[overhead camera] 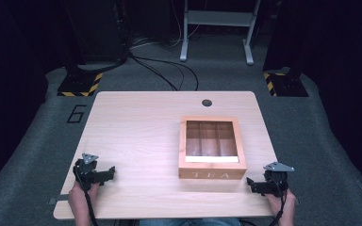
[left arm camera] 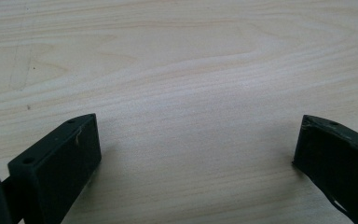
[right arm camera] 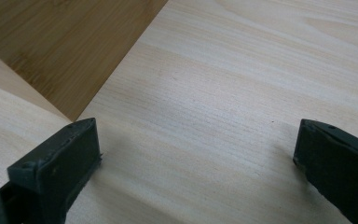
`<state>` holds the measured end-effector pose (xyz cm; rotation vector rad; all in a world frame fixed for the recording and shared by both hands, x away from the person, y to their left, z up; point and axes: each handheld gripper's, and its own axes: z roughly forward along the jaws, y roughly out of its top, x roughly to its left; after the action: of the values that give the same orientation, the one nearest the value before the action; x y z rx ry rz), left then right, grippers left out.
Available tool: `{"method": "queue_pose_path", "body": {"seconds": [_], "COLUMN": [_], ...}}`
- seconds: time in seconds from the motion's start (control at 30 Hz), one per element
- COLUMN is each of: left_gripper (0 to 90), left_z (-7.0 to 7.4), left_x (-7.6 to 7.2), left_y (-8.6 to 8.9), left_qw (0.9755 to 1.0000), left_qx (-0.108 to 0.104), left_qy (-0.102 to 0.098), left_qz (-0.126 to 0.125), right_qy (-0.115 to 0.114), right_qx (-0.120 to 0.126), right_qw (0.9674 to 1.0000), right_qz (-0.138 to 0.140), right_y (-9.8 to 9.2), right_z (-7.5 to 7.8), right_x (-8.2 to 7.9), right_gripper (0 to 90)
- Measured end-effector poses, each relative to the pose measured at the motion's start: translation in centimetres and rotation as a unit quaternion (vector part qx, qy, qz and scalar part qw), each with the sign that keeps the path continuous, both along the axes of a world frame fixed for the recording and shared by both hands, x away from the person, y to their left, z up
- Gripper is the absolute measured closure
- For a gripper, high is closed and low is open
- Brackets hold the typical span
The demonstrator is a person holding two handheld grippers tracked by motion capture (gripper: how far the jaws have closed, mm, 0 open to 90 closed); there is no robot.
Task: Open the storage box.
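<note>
A wooden box (overhead camera: 211, 149) marked TEA, with a clear lid over three compartments, stands right of the table's middle. My left gripper (overhead camera: 107, 173) rests near the front left of the table, held by a hand, jaws pointing toward the box. In the left gripper view its gripper (left arm camera: 196, 140) is open over bare wood. My right gripper (overhead camera: 250, 183) lies at the front right, just right of the box's front corner. Its gripper (right arm camera: 196, 140) is open with nothing between the jaws, and the box's brown side (right arm camera: 65, 42) fills the upper left.
The light wooden table (overhead camera: 136, 127) has a round cable hole (overhead camera: 207, 102) at its back edge. Beyond it on the grey floor are black stands with yellow-striped bases (overhead camera: 80, 84), cables (overhead camera: 169, 70) and a grey metal frame (overhead camera: 217, 28).
</note>
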<state>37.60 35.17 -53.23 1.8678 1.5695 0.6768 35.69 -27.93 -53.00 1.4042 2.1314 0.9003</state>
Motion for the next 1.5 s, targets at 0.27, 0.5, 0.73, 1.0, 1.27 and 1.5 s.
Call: {"method": "queue_pose_path", "body": {"seconds": [0.27,0.5,0.73,1.0,1.27,1.5], "left_gripper": [0.5,0.5,0.5,0.5,0.5,0.5], "left_z": [0.0,0.0,0.0,0.0,0.0,0.0], "left_x": [0.0,0.0,-0.1,-0.1,-0.1,-0.1], "left_y": [0.0,0.0,0.0,0.0,0.0,0.0], "left_qw": [1.0,1.0,1.0,1.0,1.0,1.0], "left_qx": [0.0,0.0,-0.001,-0.001,0.0,-0.001], "left_qy": [0.0,0.001,0.0,0.0,0.0,0.0], "left_qz": [0.0,-0.001,0.0,0.0,0.0,0.0], "right_qy": [0.0,0.0,0.004,0.002,-0.028,-0.042], "right_qx": [0.0,-0.002,-0.005,-0.002,0.058,0.062], "right_qw": [1.0,1.0,0.9999,0.9999,0.997,0.995], "right_qz": [0.0,0.007,0.011,0.01,0.042,0.066], "right_y": [0.0,0.0,0.0,0.5,1.7,3.1], "right_z": [0.0,0.0,0.1,0.4,2.1,3.1], "right_x": [0.0,0.2,0.4,0.2,-0.8,-1.0], "right_gripper": [0.0,0.0,0.0,0.0,0.0,0.3]}}
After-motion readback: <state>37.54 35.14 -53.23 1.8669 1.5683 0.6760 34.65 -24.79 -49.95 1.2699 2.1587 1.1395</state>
